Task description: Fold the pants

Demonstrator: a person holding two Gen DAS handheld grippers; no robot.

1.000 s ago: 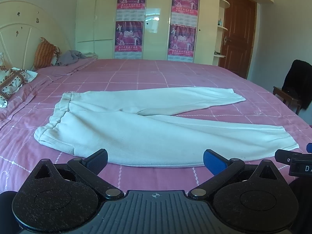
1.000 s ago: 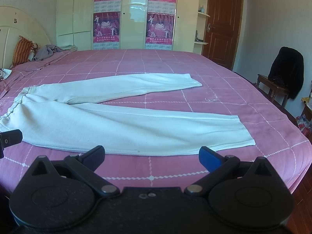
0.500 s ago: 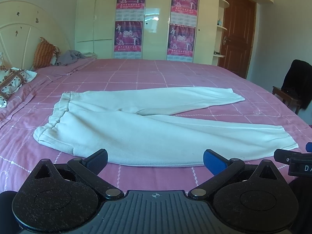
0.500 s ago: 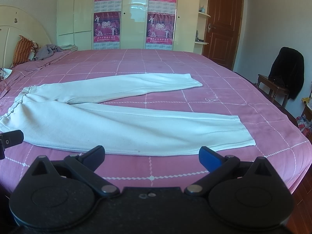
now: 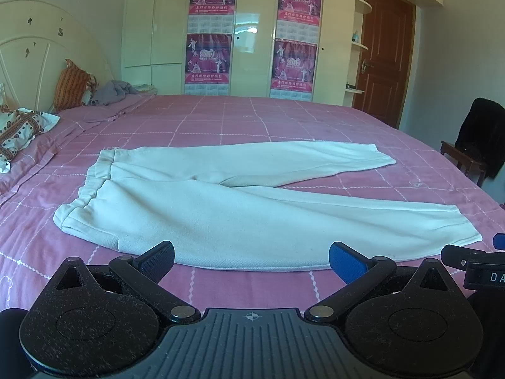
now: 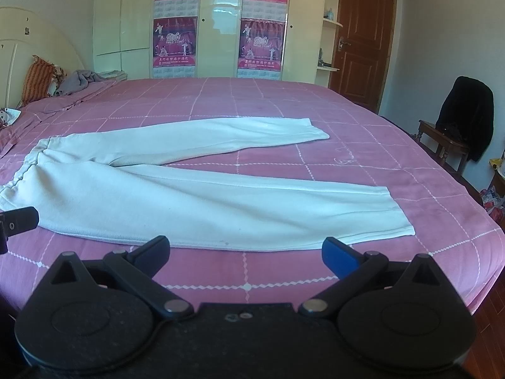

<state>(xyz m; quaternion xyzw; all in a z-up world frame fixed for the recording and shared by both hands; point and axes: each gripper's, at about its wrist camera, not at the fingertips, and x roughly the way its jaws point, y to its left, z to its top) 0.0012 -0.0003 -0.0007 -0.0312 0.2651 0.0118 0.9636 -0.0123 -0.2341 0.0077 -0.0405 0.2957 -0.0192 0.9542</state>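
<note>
Pants, pale cream fleece jogging pants (image 5: 221, 208), lie flat on the pink checked quilted bed (image 5: 284, 120), waistband at the left, legs splayed apart in a V. Left hand-held gripper (image 5: 251, 257) hangs with jaws spread wide, empty, just short of the near leg's edge. Right hand-held gripper (image 6: 245, 251), likewise agape, holds nothing. The risk, I'd judge: soft fleece may slip, or a pinch catches only the top layer, or snags the quilt beneath, dragging everything crooked.
</note>
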